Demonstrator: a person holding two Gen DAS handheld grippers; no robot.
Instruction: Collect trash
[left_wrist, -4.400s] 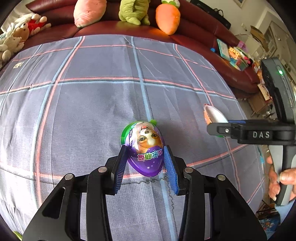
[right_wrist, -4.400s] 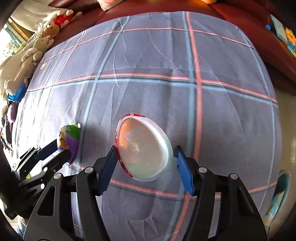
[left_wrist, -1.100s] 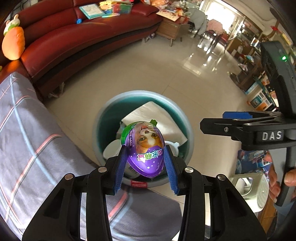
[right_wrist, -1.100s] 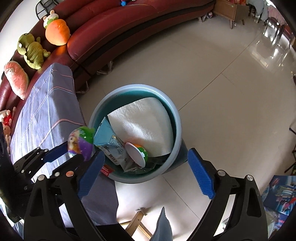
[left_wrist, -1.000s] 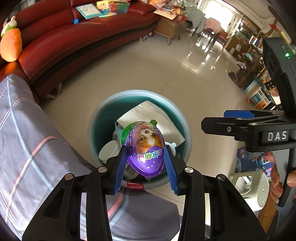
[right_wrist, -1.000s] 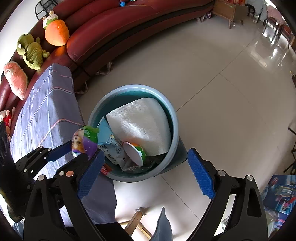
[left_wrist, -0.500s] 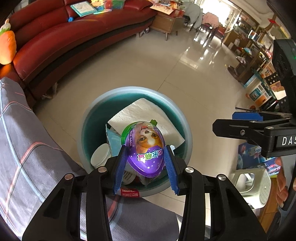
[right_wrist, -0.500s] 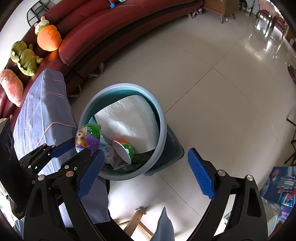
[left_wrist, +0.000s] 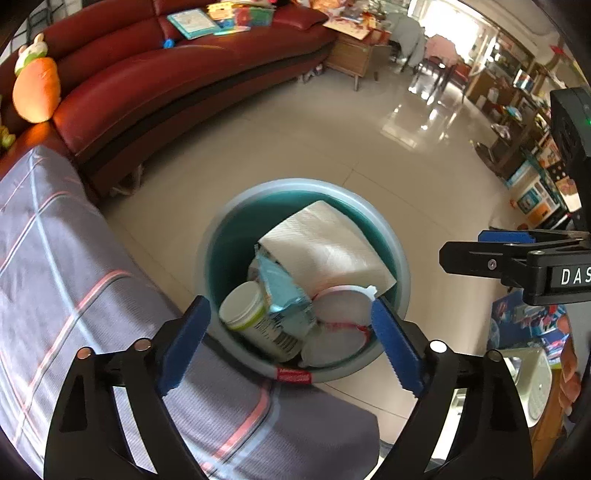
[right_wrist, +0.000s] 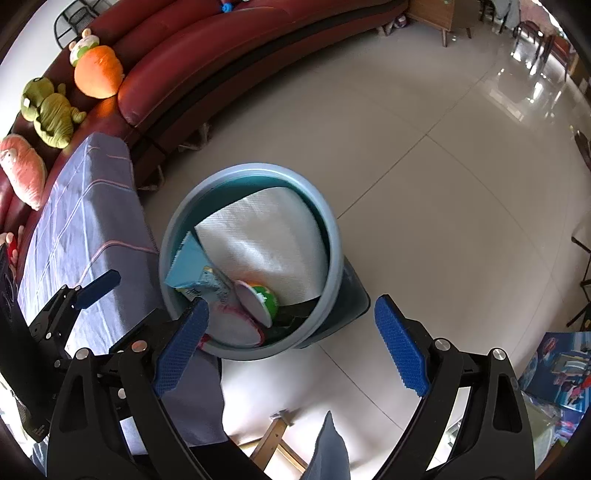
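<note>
A teal trash bin (left_wrist: 306, 182) stands on the floor beside the table, directly under both grippers. Inside it lie a white paper towel (left_wrist: 325, 247), a blue snack packet (left_wrist: 280, 291), a white jar (left_wrist: 247, 314) and a white egg-shaped shell with a red rim (left_wrist: 332, 343). My left gripper (left_wrist: 288, 306) hangs over the bin's near side; its jaws are opening and nothing is between them. I cannot see the purple toy egg. My right gripper (right_wrist: 291, 304) stands open and empty above the bin (right_wrist: 334, 258). One of its fingers (left_wrist: 491, 243) shows at the right.
The table corner under a grey plaid cloth (left_wrist: 55, 277) lies at the left, touching the bin. A red sofa (left_wrist: 166, 74) with a carrot plush (left_wrist: 35, 92) curves behind. Glossy tile floor (right_wrist: 443, 166) spreads to the right, with shelves and boxes at the far right.
The left gripper's jaws have spread wide and the purple egg has left them. Both grippers have stayed over the bin; the right one is unchanged.
</note>
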